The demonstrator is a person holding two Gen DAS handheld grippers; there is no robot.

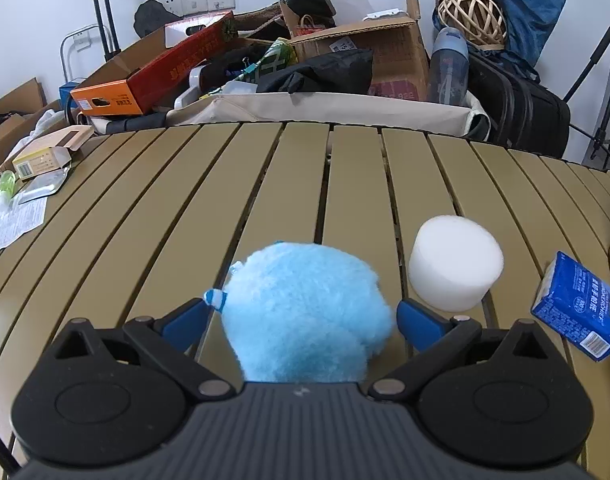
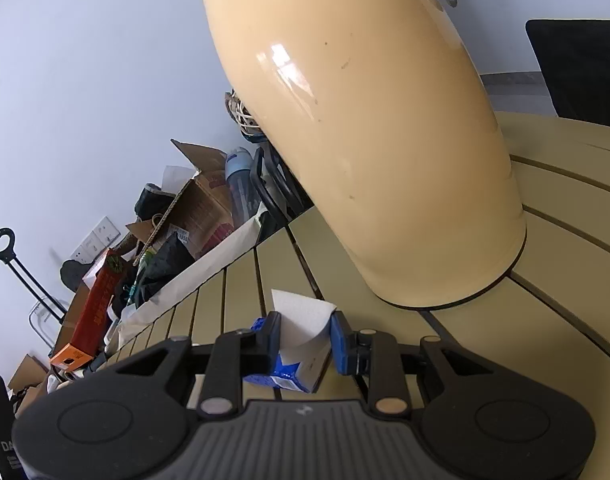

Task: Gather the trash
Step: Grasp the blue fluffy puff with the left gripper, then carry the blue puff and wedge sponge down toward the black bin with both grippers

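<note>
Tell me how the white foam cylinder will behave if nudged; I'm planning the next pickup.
The white foam cylinder looks like light foam, so it would probably slide easily on the slatted tan table. It stands on a flat end, so rolling seems unlikely unless tipped. Its soft-looking surface may dent under the fingers.

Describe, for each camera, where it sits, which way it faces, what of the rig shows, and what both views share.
Left wrist: rides the left gripper, facing along the slatted table toward wall clutter; jaws flank a blue fluffy ball.
Right wrist: rides the right gripper, tilted, facing a cream bin; jaws around a blue tissue pack.
Shared: the table, the orange-red box and the pack.
</note>
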